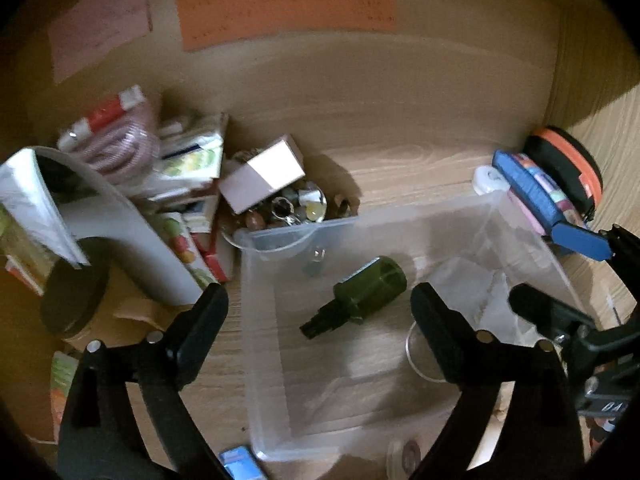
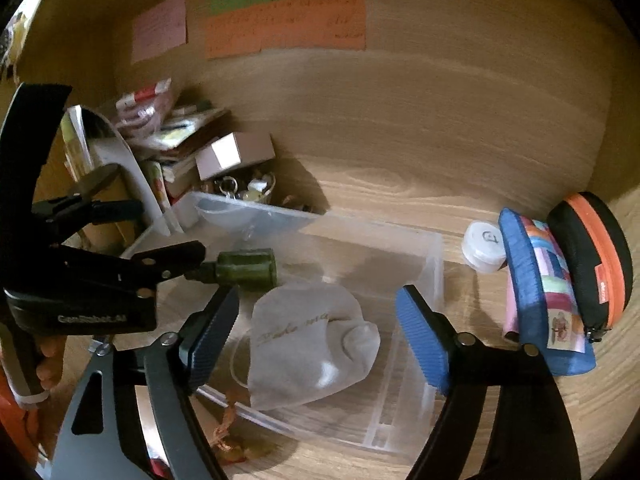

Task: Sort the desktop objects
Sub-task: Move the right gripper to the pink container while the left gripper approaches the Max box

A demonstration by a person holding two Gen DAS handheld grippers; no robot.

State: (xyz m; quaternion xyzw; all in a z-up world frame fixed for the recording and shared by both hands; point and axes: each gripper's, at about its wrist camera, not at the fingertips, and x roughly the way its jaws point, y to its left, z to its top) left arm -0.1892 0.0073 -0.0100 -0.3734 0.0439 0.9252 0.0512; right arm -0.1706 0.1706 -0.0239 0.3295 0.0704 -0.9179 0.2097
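While both tongs hang over the clear plastic bin, neither one grips anything. The left tongs stand wide apart above the bin, and a dark green bottle lies on its side on the bin floor between and beyond their black fingers, untouched. In the right wrist view the right tongs are likewise spread, their blue ribbed pads on either side of a white face mask that rests in the bin, with no pad pressing on it. The bottle lies just behind the mask, near the left tongs' tips. The bin sits on a wood-grain surface. To its right stand a blue patchwork pouch, a black case with an orange zip and a small white jar. To its left is a cluttered heap with a pale small box on top. Coloured paper notes hang on the back wall.
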